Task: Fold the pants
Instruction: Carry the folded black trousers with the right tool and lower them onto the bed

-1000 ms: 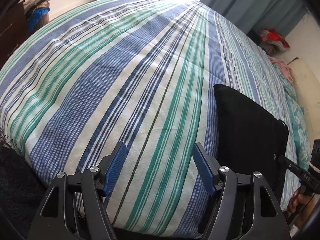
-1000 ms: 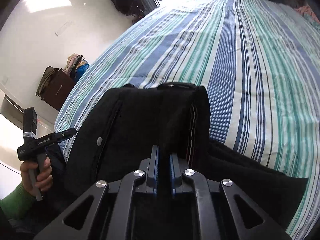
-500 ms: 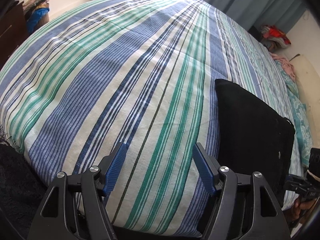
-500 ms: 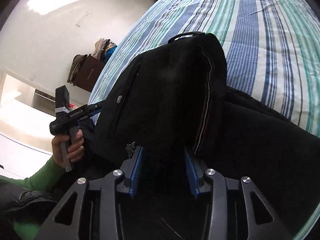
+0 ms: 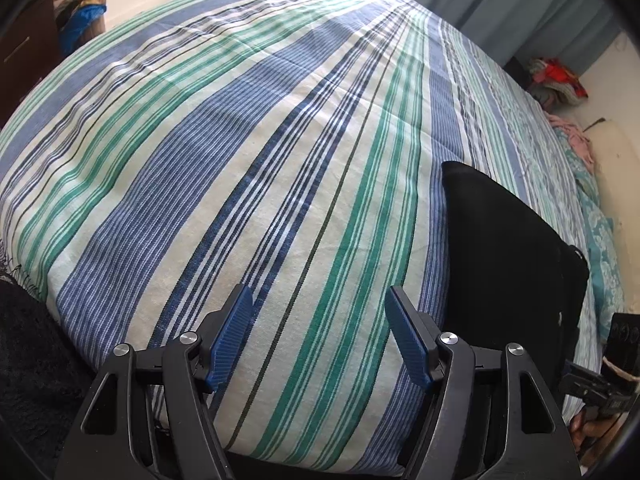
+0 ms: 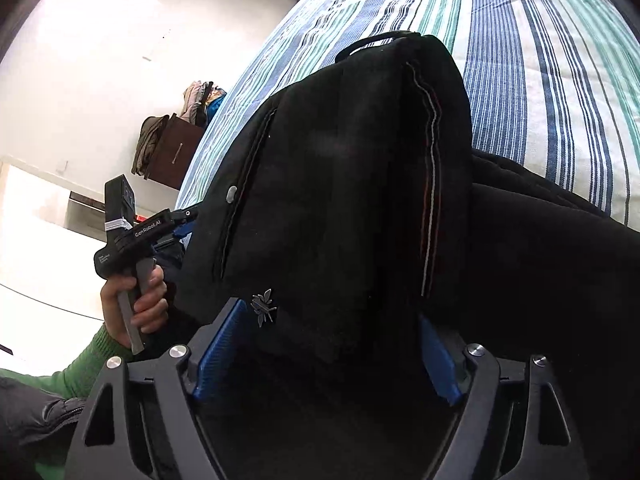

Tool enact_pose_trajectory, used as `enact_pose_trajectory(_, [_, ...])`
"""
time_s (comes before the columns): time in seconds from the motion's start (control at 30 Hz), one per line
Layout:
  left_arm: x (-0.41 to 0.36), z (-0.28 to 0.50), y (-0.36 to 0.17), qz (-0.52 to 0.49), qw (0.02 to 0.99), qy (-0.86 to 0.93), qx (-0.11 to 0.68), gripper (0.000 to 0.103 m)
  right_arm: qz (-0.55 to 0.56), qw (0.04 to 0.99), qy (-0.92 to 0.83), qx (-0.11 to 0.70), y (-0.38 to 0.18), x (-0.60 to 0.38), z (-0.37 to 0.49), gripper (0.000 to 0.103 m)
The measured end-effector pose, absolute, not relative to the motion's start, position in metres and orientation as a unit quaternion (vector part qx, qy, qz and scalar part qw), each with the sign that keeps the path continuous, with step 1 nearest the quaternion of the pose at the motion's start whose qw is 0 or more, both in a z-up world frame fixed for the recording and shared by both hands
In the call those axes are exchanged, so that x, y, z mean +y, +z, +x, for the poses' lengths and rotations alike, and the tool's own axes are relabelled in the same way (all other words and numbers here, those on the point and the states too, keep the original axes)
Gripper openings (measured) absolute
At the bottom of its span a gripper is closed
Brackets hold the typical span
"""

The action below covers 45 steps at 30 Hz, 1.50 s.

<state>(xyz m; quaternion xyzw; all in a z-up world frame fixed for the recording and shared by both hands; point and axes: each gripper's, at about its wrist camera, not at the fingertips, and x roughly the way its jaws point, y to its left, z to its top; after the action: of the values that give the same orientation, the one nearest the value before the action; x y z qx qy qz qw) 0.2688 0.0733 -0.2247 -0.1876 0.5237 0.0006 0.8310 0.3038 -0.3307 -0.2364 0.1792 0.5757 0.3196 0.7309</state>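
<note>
So the black fabric pants look mostly folded already, sitting as a thick bundle near the edge of the blue, green and white striped bed. In the right wrist view there's a looser black part off to the right that I'd guess needs one more tuck or smoothing. My right tongs are spread wide with the bundle's near edge between the blue pads, not pinching it as far as I can tell. Left tongs hang wide open over bare bedspread, holding nothing, just left of the pants.
</note>
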Motion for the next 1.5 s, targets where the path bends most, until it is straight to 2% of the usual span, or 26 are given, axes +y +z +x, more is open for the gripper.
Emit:
enact_pose_trajectory(0.03, [0.073,0.269,-0.225,-0.187,0.831,0.001,0.524,0.071,0.183,0.737,0.311,0.571,-0.236,-0.330,0.303,0.060])
enact_pose_trajectory(0.07, [0.072,0.270,-0.225,-0.186,0.831,0.001,0.525,0.071,0.185,0.741,0.309,0.567,-0.235,-0.327,0.302,0.034])
enact_pose_trajectory(0.1, [0.071,0.270,-0.225,-0.184,0.831,0.001,0.525,0.071,0.187,0.748,0.302,0.560,-0.233,-0.325,0.300,0.023])
enact_pose_trajectory(0.2, [0.071,0.269,-0.224,-0.181,0.832,-0.001,0.525,0.071,0.243,0.762,0.298,0.520,-0.222,-0.335,0.296,0.017])
enact_pose_trajectory(0.37, [0.070,0.264,-0.217,-0.171,0.840,-0.004,0.516,0.071,0.317,0.779,0.334,0.426,-0.166,-0.358,0.280,0.015])
enact_pose_trajectory(0.5, [0.068,0.259,-0.206,-0.163,0.851,-0.010,0.498,0.071,0.310,0.797,0.332,0.399,-0.132,-0.386,0.260,0.015])
enact_pose_trajectory(0.63, [0.062,0.256,-0.203,-0.155,0.855,-0.021,0.494,0.071,0.316,0.816,0.295,0.385,-0.121,-0.434,0.233,0.015])
enact_pose_trajectory(0.77, [0.046,0.254,-0.198,-0.130,0.862,-0.034,0.490,0.071,0.340,0.821,0.233,0.396,-0.146,-0.487,0.205,0.014])
enact_pose_trajectory(0.93, [0.009,0.245,-0.193,-0.067,0.871,-0.062,0.483,0.071,0.355,0.798,0.110,0.475,-0.235,-0.528,0.187,0.015])
enact_pose_trajectory(1.0, [-0.008,0.238,-0.189,-0.043,0.871,-0.081,0.484,0.071,0.360,0.800,0.087,0.472,-0.249,-0.529,0.186,0.019])
enact_pose_trajectory(1.07, [-0.024,0.229,-0.180,-0.033,0.872,-0.104,0.477,0.071,0.373,0.802,0.078,0.459,-0.245,-0.531,0.190,0.029])
enact_pose_trajectory(1.1, [-0.032,0.225,-0.173,-0.029,0.875,-0.118,0.469,0.071,0.369,0.801,0.075,0.466,-0.241,-0.531,0.193,0.034])
enact_pose_trajectory(1.17, [-0.052,0.218,-0.159,-0.009,0.884,-0.142,0.446,0.071,0.308,0.823,0.055,0.475,-0.216,-0.528,0.197,0.037])
enact_pose_trajectory(1.23, [-0.075,0.213,-0.150,0.017,0.888,-0.167,0.427,0.071,0.236,0.859,0.040,0.452,-0.181,-0.523,0.203,0.039])
enact_pose_trajectory(1.37, [-0.123,0.214,-0.162,0.069,0.876,-0.198,0.433,0.072,0.201,0.886,0.084,0.410,-0.131,-0.498,0.237,0.039])
enact_pose_trajectory(1.5, [-0.139,0.208,-0.194,0.108,0.855,-0.196,0.468,0.072,0.187,0.878,0.101,0.428,-0.151,-0.463,0.281,0.039])
